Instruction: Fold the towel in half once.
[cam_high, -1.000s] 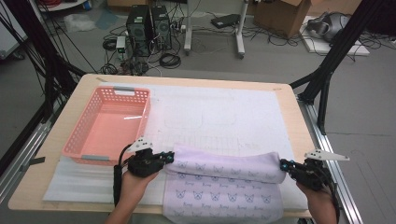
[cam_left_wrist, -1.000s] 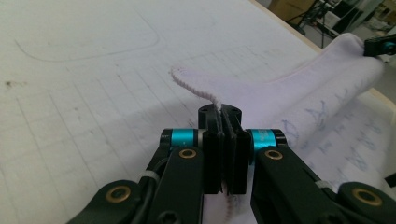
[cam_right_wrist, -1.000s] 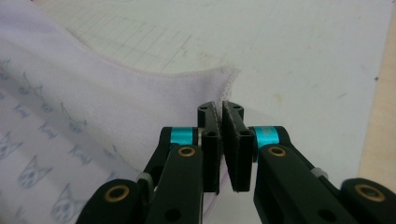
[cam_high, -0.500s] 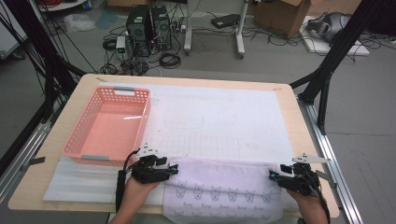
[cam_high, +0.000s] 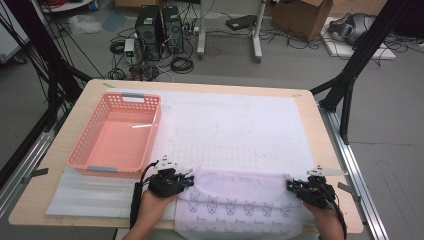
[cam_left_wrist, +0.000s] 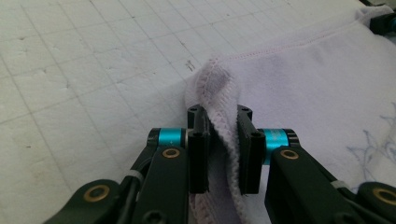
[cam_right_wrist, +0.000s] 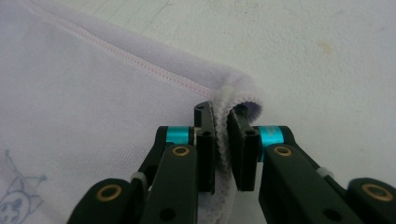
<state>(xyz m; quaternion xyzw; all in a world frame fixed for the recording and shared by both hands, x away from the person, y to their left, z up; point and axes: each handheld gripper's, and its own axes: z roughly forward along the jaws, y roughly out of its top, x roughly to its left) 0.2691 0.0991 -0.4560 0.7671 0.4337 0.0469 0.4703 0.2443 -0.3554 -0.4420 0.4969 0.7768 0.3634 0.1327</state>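
Note:
A pale lilac cloth with small printed figures lies flat at the table's near edge, hanging over the front. My left gripper is at the cloth's far left corner. In the left gripper view my left gripper has just been closing, and its pads pinch the stitched hem of the cloth. My right gripper is at the far right corner. In the right gripper view my right gripper is shut on the rolled hem of the cloth.
A pink plastic basket stands empty at the left of the table. A white gridded mat covers the middle, with the wooden table bare along its right edge. Computers and cables lie on the floor beyond.
Both hands have sunk and drawn a little toward the front edge. The cloth's raised fold has come down and now lies flat on the mat.

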